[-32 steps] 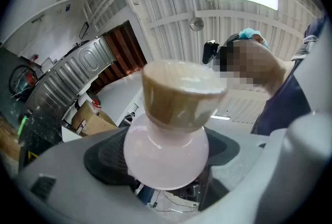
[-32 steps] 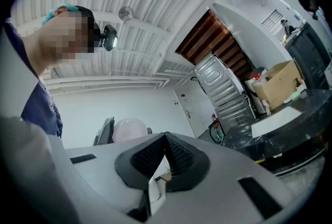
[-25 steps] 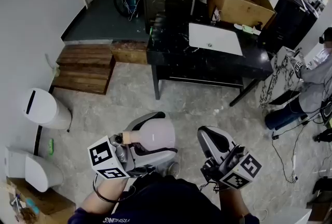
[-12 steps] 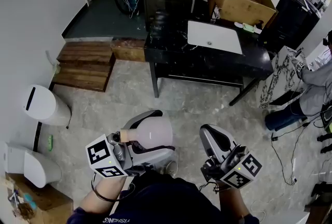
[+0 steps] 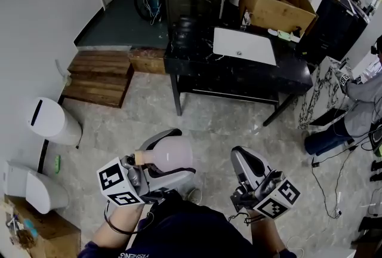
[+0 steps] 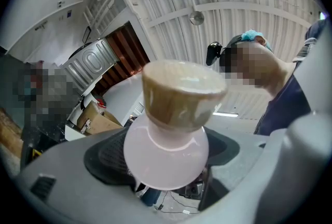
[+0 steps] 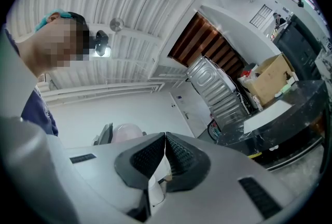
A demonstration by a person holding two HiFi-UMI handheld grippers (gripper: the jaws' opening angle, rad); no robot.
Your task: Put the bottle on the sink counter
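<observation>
The left gripper (image 5: 184, 154) holds the single bottle (image 5: 168, 154), its jaws closed on the pale pink body. The bottle lies sideways with its tan cap (image 5: 141, 158) toward the marker cube (image 5: 119, 184). In the left gripper view the cap (image 6: 181, 96) and the rounded shoulder (image 6: 166, 158) fill the centre, so the rest of the bottle behind them is hidden. From the head view, the jaws cover part of the bottle's sides. The right gripper (image 5: 243, 158) holds nothing; the right gripper view shows its two ribbed pads (image 7: 179, 155) pressed together. Both grippers are low in the head view, close to the person's body, whose arms are cut off by the lower edge. One black counter (image 5: 239, 77) with one white sink (image 5: 245, 46) stands well apart, with open stone floor (image 5: 221, 122) between. One cardboard box (image 5: 280, 6) sits on the counter's far edge. A second person (image 5: 364, 95) is cut off at the right edge.
</observation>
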